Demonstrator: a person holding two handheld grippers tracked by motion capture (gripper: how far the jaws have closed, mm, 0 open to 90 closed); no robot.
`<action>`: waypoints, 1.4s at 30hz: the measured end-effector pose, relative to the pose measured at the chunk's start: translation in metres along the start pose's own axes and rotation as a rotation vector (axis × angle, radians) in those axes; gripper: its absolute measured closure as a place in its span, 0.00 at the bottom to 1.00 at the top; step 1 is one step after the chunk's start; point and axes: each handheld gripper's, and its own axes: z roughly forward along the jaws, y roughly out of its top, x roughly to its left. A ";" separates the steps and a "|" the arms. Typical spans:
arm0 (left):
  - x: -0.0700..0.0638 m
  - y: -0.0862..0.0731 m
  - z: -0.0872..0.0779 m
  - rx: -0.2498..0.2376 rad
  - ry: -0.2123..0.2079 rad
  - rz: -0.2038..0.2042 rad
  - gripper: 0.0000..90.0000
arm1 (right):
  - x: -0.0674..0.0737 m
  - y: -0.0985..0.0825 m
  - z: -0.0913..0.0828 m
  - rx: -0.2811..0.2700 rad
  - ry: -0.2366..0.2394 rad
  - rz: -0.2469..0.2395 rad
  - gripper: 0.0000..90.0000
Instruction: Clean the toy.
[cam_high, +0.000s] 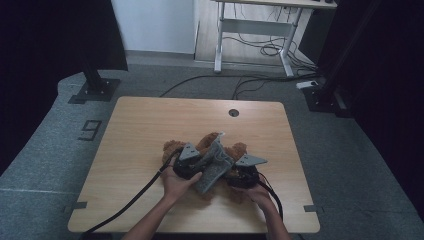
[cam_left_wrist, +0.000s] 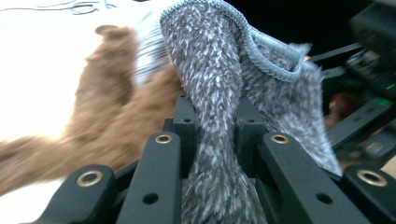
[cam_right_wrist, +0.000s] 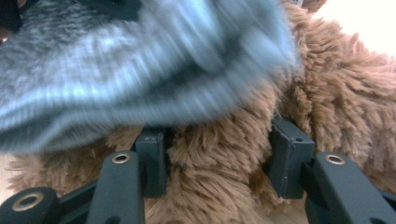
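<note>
High view first: a brown teddy bear (cam_high: 220, 150) lies near the middle of the wooden table (cam_high: 140, 135), a little toward the person's side. Both hands come in from the bottom edge. The left gripper (cam_high: 192, 162) is at the bear's left, the right gripper (cam_high: 245, 172) at its right, and a grey fuzzy garment (cam_high: 214, 165) stands up between the two, draped over the bear's body.

Left gripper view: the jaws are pinched tight on the grey fuzzy garment (cam_left_wrist: 219, 116), a bunched fold running straight up between the pads. Its ribbed hem curls over at the top. The teddy bear (cam_left_wrist: 116, 116) sits just behind to the left, blurred, on the pale tabletop.

Right gripper view: the jaws stand on either side of a thick part of the teddy bear (cam_right_wrist: 219, 172), and the fur bulges between the pads, touching both. The grey fuzzy garment (cam_right_wrist: 130, 70) hangs blurred across the top, lying on the bear.
</note>
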 end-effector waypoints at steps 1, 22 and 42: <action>0.004 -0.002 -0.004 0.000 0.020 -0.002 0.84 | 0.000 0.000 0.000 -0.002 0.004 0.000 0.54; 0.099 -0.056 -0.078 -0.035 0.167 -0.207 0.84 | -0.001 -0.002 -0.002 -0.003 0.017 -0.015 0.55; 0.009 0.017 -0.041 -0.105 -0.080 -0.047 0.86 | -0.002 -0.003 -0.002 -0.006 0.017 -0.005 0.55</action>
